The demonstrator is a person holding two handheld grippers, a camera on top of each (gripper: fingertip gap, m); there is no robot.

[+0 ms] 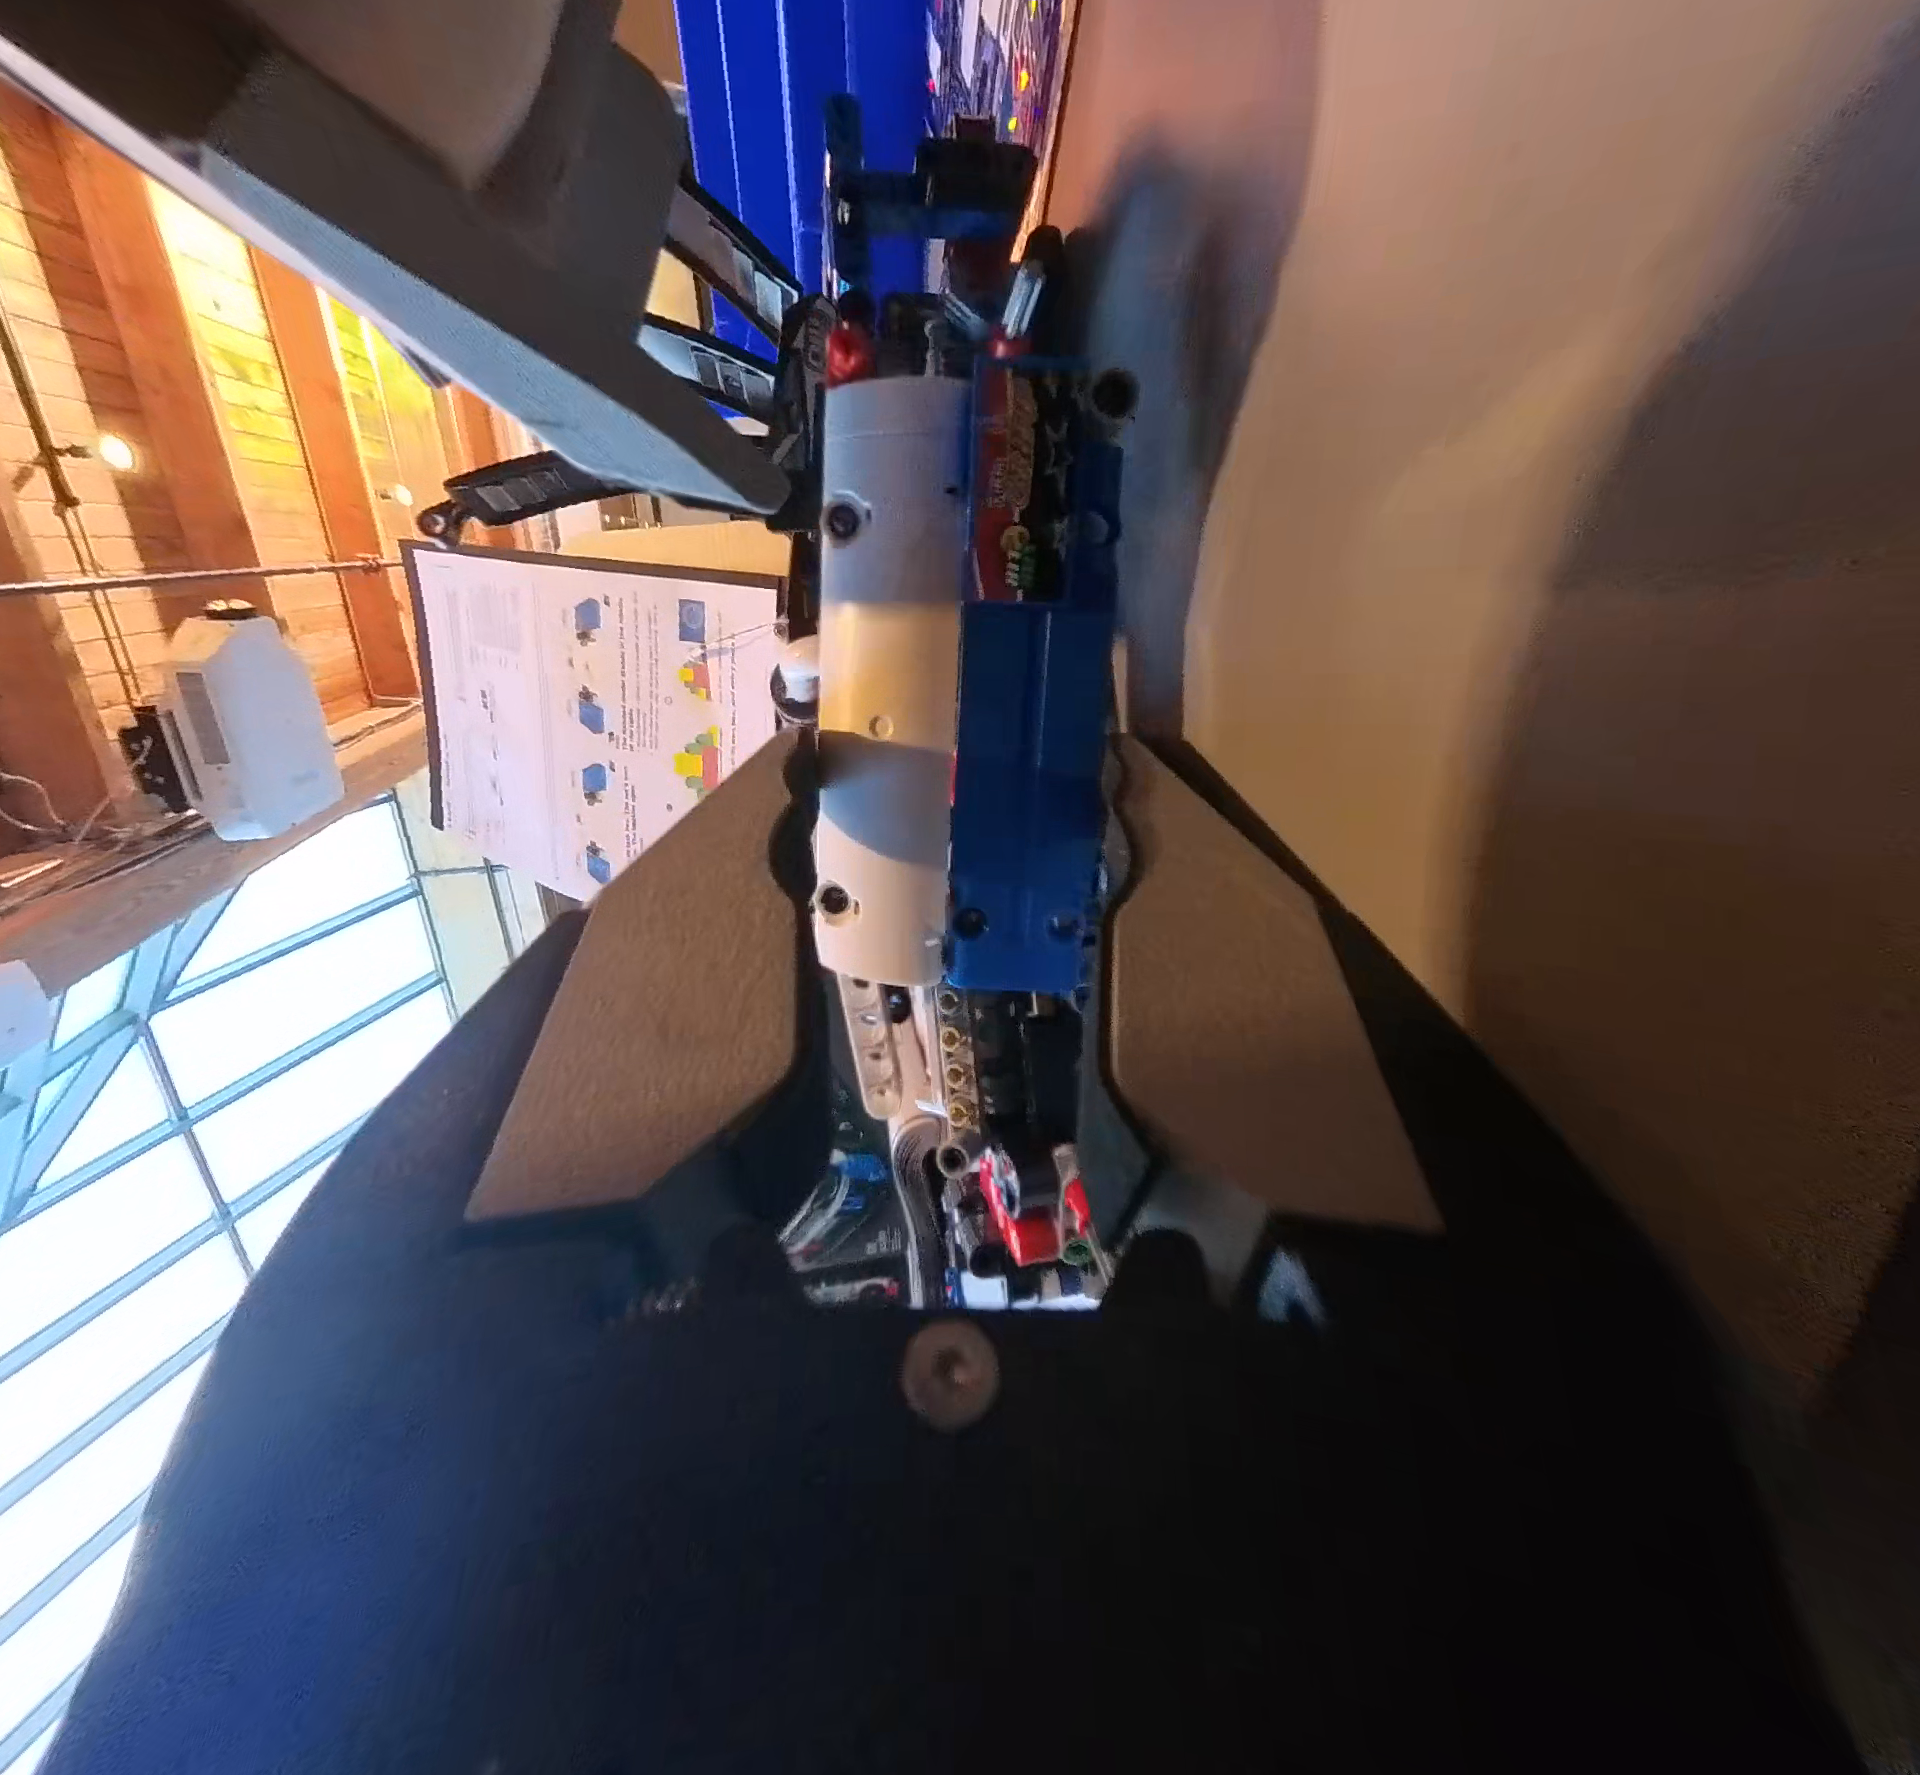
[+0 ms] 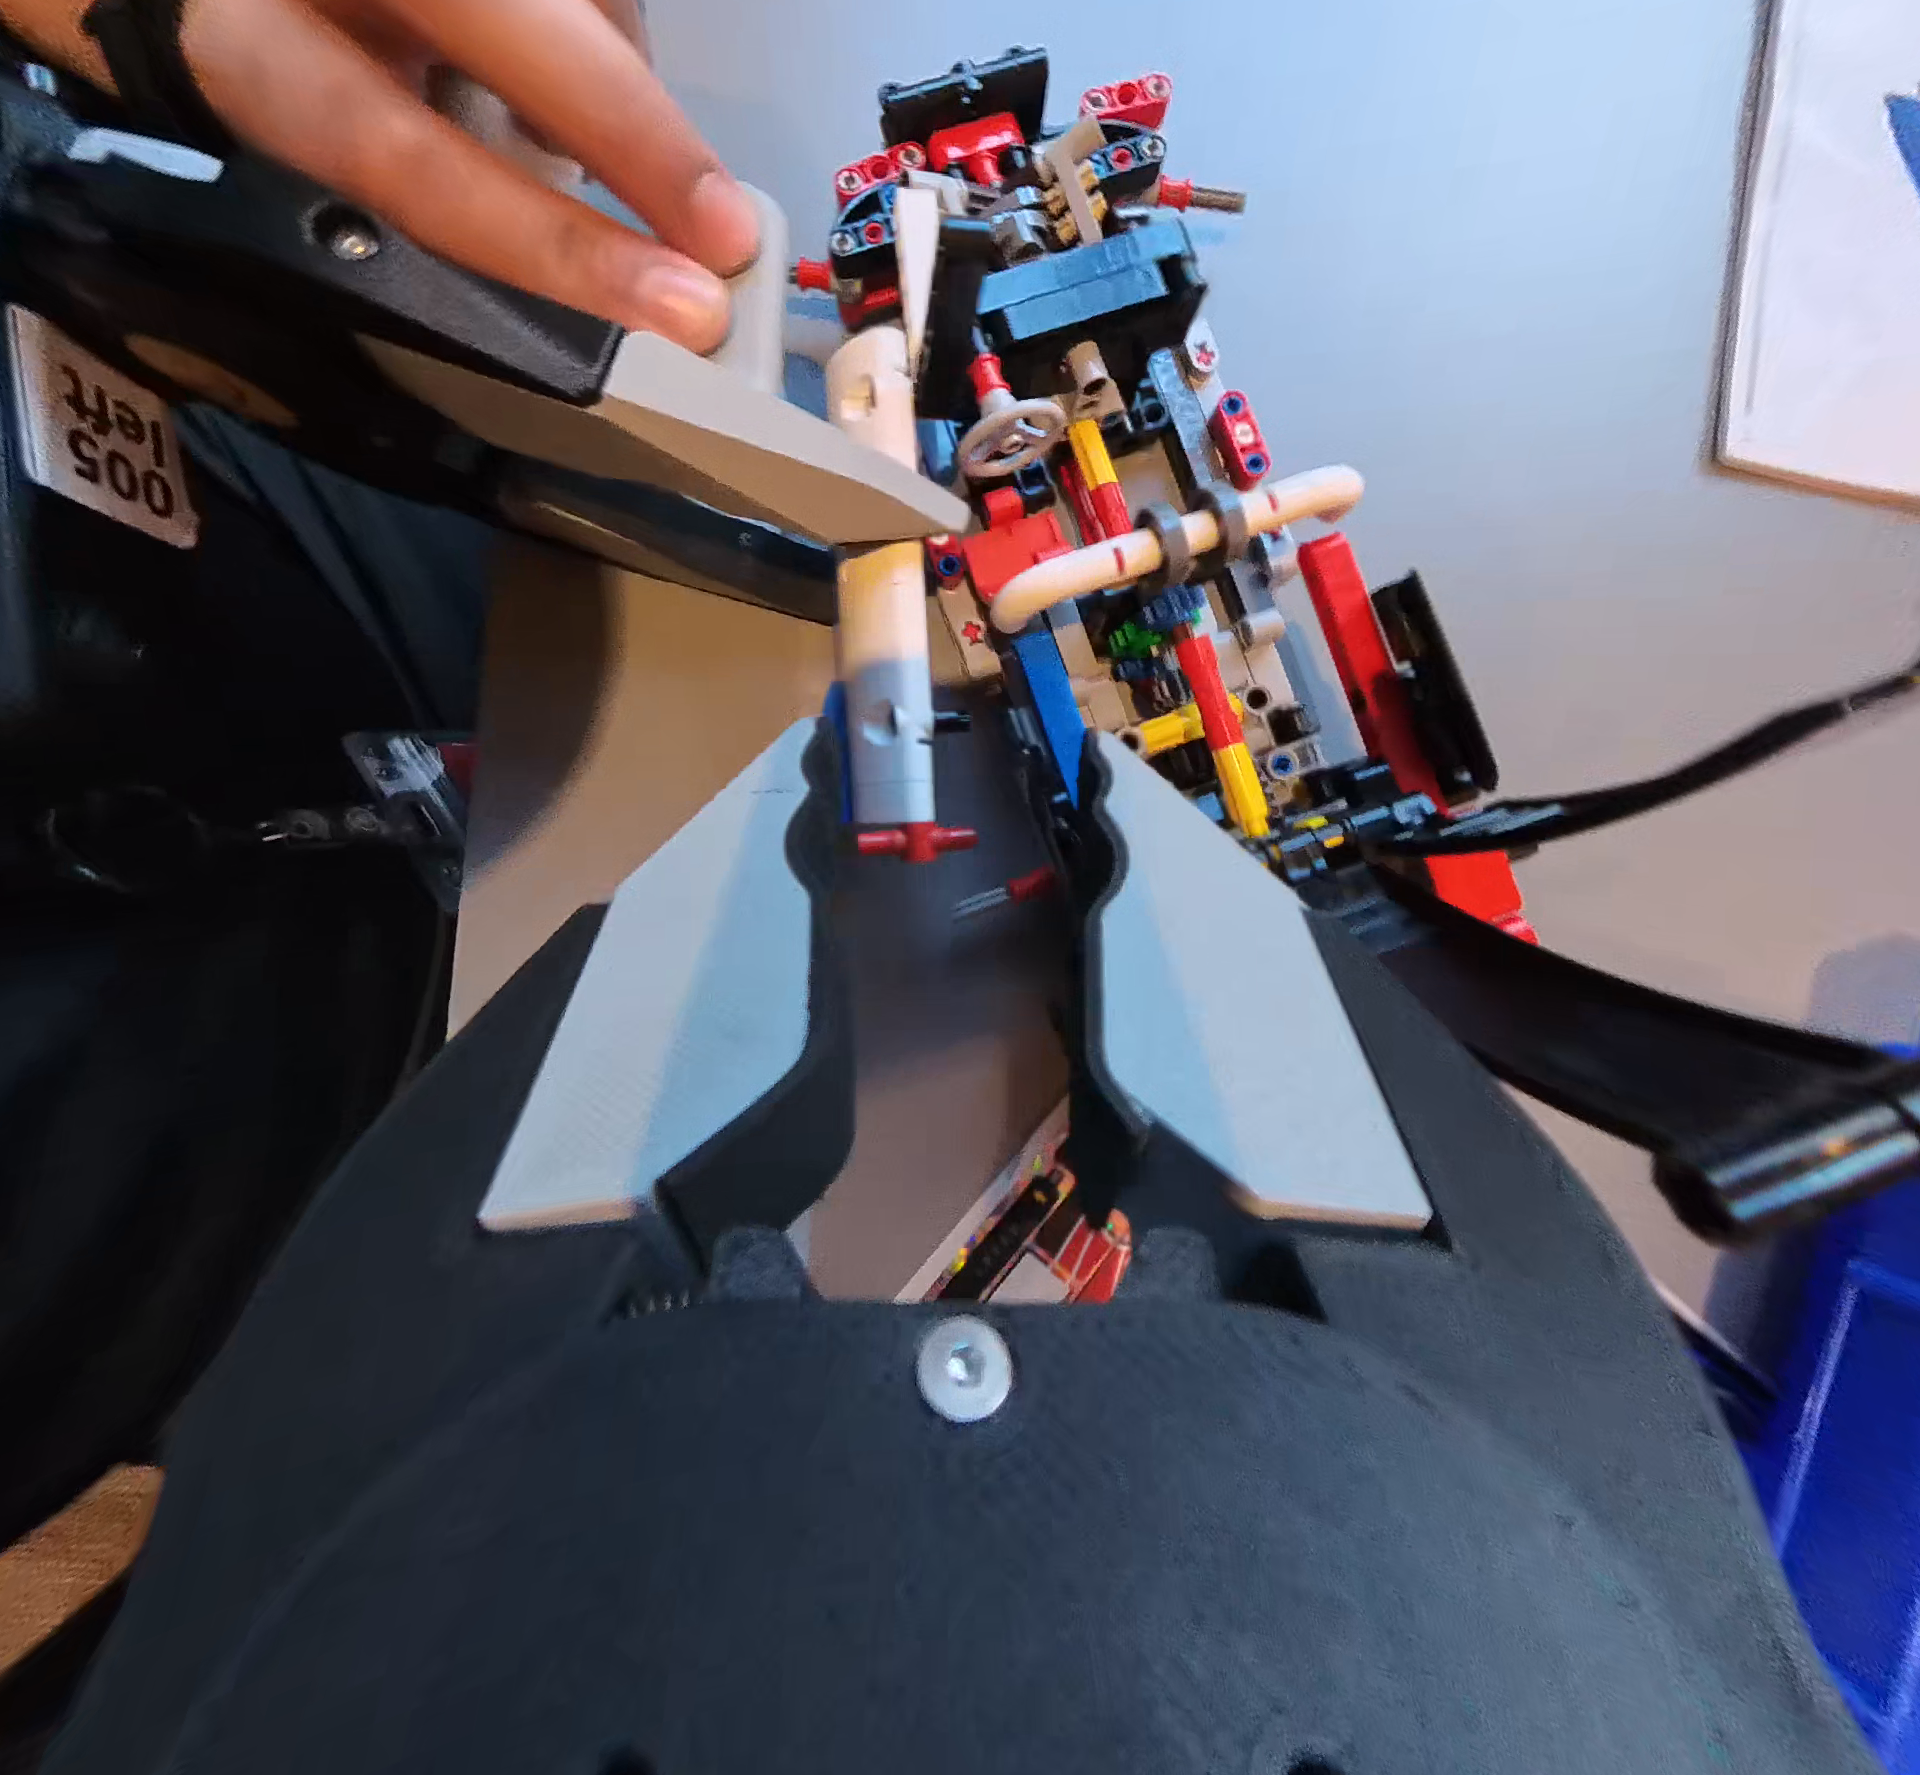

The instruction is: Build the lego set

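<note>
The lego set is a long Technic vehicle model (image 1: 966,686) with white and blue side panels, and a red, yellow and black frame in the right wrist view (image 2: 1122,520). My left gripper (image 1: 956,769) is shut across its white and blue panels. A person's hand (image 2: 468,115) holds that gripper, and one grey finger (image 2: 748,447) presses the white panel. My right gripper (image 2: 956,759) is closed around the model's near end, between the white panel (image 2: 883,686) and a blue beam (image 2: 1044,686). One of its fingers (image 1: 582,395) meets the model's side in the left wrist view.
A blue bin (image 1: 790,63) stands behind the model and also shows in the right wrist view (image 2: 1849,1362). An instruction sheet (image 1: 592,717) and a white appliance (image 1: 249,717) are off to the side. The tan table (image 1: 1455,478) is close. A black strap (image 2: 1662,1050) trails right.
</note>
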